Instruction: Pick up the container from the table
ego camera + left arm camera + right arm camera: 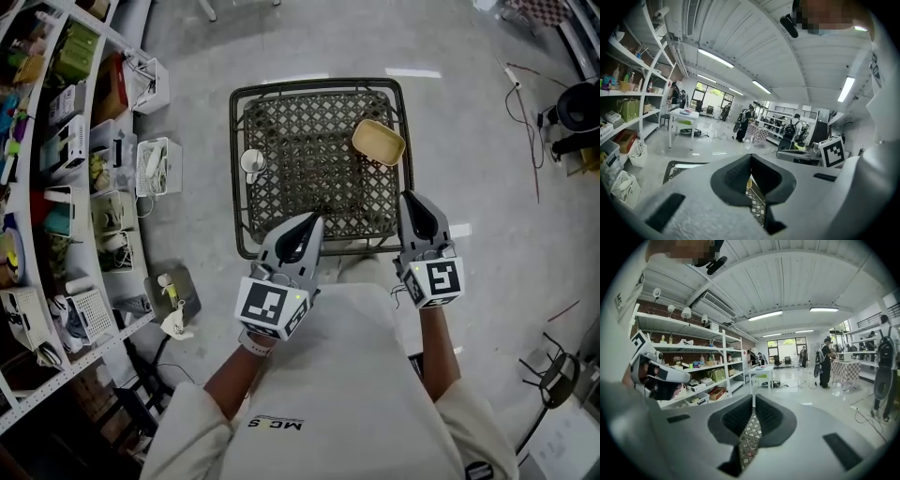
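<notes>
A shallow beige container rests on the far right part of a woven lattice table with a dark metal frame. My left gripper hovers over the table's near edge, well short of the container, with its jaws pressed together and nothing in them. My right gripper hangs at the table's near right corner, a short way nearer than the container, also shut and holding nothing. In the left gripper view, the left gripper shows only a slit of lattice below its tips. The right gripper shows the same.
A small white cup sits at the table's left side. Cluttered shelves and bins line the left; a small box lies on the floor. Cables trail on the floor at the right. People stand far off in the room.
</notes>
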Tool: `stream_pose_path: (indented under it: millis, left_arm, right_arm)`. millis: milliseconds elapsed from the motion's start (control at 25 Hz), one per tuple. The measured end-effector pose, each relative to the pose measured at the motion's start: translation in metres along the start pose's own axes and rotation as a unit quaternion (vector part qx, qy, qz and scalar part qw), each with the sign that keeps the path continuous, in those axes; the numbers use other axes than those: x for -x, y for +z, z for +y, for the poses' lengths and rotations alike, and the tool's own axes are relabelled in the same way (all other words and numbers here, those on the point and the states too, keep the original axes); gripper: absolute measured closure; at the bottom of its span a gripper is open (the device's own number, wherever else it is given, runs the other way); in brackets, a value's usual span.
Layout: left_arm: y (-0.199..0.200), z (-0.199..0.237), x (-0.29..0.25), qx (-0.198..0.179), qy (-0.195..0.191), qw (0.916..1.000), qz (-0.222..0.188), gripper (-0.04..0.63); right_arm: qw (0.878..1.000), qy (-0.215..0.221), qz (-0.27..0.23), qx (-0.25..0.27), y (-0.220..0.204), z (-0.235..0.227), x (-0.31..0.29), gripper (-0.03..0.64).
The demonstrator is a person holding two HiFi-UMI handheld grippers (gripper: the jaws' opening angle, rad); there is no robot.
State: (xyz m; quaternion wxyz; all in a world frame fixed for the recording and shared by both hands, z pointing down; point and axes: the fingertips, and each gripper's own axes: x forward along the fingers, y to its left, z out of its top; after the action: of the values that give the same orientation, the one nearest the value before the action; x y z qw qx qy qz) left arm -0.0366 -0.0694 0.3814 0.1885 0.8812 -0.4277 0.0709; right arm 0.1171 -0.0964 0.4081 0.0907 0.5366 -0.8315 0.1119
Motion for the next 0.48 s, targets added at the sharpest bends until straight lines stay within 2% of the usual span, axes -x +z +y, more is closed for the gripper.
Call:
stream_pose_path:
  millis: [200,480]
  left_arm:
    - [-0.004,0.008,-0.004,0.000,0.002,1.0000,0.006,0.575]
    - [-0.005,0.010,-0.023,0.006,0.002,0.9999,0.015,0.575]
  right_arm:
    - [1.000,-0.002,0.017,-0.004,-0.017,-0.010,-0.029,0.592]
    - [0.998,-0.004,0.057,0.002,-0.058,-0.027,-0.072,0.552]
